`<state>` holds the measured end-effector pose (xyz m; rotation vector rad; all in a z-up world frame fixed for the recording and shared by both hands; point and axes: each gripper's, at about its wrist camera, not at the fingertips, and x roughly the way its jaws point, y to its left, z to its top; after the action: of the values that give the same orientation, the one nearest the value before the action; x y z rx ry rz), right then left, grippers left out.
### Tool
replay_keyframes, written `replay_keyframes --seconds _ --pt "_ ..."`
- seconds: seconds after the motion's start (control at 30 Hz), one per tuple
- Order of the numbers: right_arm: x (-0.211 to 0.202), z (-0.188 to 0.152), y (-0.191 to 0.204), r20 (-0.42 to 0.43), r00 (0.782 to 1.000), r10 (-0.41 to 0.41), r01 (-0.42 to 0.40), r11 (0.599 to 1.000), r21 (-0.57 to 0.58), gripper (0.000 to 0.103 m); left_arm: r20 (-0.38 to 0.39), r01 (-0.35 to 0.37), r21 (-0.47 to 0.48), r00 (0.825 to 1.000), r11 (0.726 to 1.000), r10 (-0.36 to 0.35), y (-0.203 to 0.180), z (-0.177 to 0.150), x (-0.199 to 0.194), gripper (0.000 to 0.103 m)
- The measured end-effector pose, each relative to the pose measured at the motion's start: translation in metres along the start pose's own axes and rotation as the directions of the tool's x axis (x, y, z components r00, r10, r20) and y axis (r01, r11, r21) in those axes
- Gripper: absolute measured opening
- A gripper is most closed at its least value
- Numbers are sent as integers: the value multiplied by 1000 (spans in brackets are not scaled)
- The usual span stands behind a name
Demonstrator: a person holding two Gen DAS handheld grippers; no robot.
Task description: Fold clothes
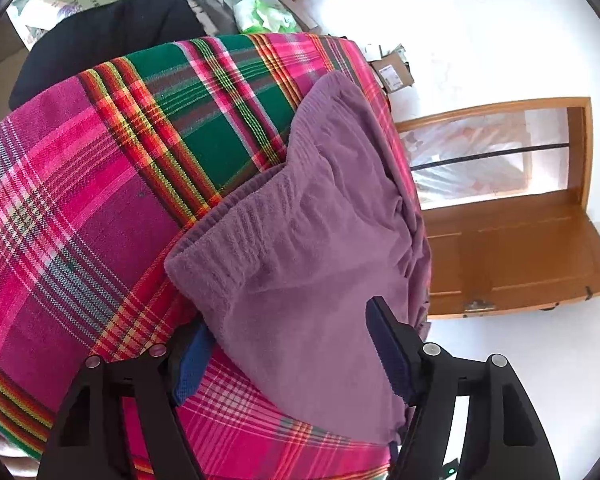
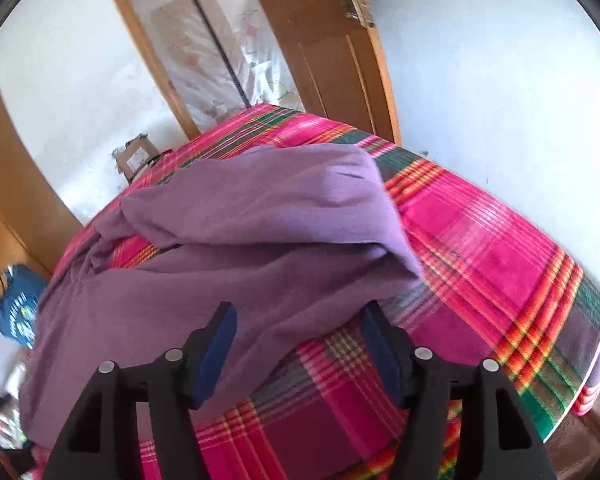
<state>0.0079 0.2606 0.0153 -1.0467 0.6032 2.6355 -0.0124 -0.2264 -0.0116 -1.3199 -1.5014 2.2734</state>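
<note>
A purple garment [image 1: 300, 240] with a ribbed elastic band lies rumpled on a pink, green and red plaid cloth [image 1: 80, 200]. In the left wrist view my left gripper [image 1: 290, 356] stands open over the garment's near end. Its left pad is partly tucked under the fabric edge and its right pad rests above the fabric. In the right wrist view the same garment [image 2: 240, 248] is bunched in folds across the plaid cloth [image 2: 480, 248]. My right gripper [image 2: 298, 352] is open with the garment's near edge lying between its blue pads, which do not press on it.
A black garment [image 1: 100, 40] lies at the far side of the plaid cloth, with a green-white packet [image 1: 264, 16] beyond it. A wooden door [image 1: 520, 248] and a cardboard box [image 1: 392, 72] stand off the cloth's edge. A blue bag [image 2: 18, 308] sits on the floor.
</note>
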Motion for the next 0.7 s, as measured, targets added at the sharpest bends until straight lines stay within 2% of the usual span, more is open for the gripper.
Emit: replay_keyframes --seconds 0.1,0.17,0.2,0.27,0.3,0.43,0.47,0.5,0.7 --pt "7 -2 19 7 997 -78 78 993 -93 66 3 -13 10 1000 1000 13 -1 0 -1 72" --pt "12 -2 26 13 995 -99 100 986 -130 63 6 -46 29 999 999 46 -3 -2 -1 63" --pt "14 -2 26 14 995 -103 104 985 -135 59 7 -69 43 998 997 69 -4 -3 -1 57" --pt "17 -1 27 17 992 -128 129 979 -156 40 11 -107 54 994 993 107 -4 -4 -1 48" --pt "18 0 27 20 990 -142 143 975 -171 38 13 -117 51 993 992 116 -3 -4 -2 43" --pt "15 0 23 17 991 -130 131 972 -196 20 16 -155 37 988 987 154 2 -4 -2 23" --pt "15 0 23 15 992 -123 123 972 -202 12 15 -164 31 986 986 164 4 -4 -2 17" --pt "16 0 25 8 994 -109 108 973 -206 10 13 -167 20 986 986 166 7 -4 -2 10" --pt "7 -1 17 -4 999 -48 46 982 -183 9 3 -154 -35 988 987 154 16 -4 -5 4"
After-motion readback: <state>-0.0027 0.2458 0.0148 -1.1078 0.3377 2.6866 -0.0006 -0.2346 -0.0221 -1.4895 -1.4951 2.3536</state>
